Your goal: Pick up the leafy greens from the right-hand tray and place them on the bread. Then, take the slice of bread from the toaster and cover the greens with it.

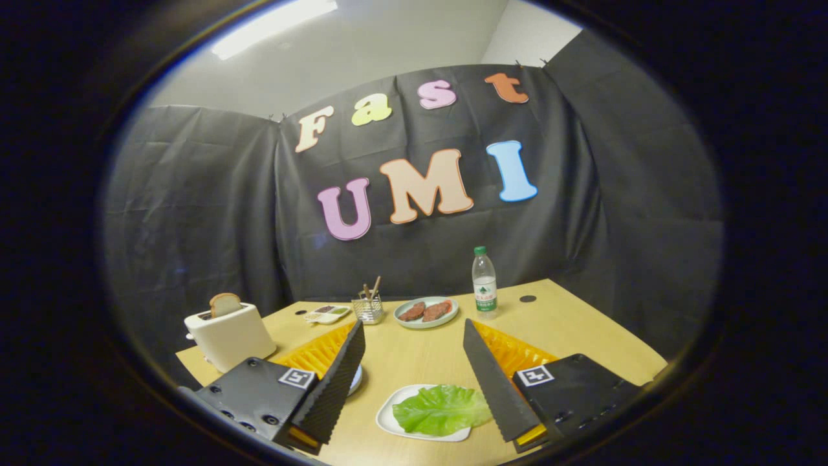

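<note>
A green lettuce leaf [442,409] lies on a white tray [389,414] on the wooden table, low between my two fingers and closer to the right one. My gripper [414,333] hangs above the table, open, with nothing between its fingers. A slice of bread [224,303] sticks up from the white toaster [229,335] at the table's left edge, beyond the left finger. A plate edge [356,380] peeks out behind the left finger; what lies on it is hidden.
Further back stand a plate with two reddish meat pieces [426,311], a wire holder with utensils [368,307], a small divided dish [327,314] and a water bottle [484,282]. Black cloth walls close in the table behind and on both sides.
</note>
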The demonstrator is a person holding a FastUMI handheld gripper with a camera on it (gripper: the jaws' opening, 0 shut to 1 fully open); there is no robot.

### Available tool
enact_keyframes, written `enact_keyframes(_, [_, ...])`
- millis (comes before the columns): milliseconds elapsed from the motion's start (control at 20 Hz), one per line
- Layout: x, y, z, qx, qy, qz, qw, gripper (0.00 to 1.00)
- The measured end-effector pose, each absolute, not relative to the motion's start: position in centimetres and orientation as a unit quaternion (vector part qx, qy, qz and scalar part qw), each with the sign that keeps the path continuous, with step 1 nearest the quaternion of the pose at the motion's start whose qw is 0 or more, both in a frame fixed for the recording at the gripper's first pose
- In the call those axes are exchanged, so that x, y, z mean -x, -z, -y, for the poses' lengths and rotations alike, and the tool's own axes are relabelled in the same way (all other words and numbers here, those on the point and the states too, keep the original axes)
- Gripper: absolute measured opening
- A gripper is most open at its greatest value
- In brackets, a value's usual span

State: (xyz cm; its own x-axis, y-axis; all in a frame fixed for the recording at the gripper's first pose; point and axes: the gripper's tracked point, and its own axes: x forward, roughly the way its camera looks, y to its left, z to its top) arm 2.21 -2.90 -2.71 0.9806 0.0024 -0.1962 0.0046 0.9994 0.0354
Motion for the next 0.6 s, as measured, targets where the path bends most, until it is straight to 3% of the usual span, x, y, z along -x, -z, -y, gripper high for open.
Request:
enact_keyframes(300, [-3.2, 3.7, 5.2, 0.007, 0.002, -0.168, 0.986, 0.97])
enact_keyframes(600, [-3.1, 9.5, 7.5, 0.028, -0.003, -0.284, 0.958, 0.97])
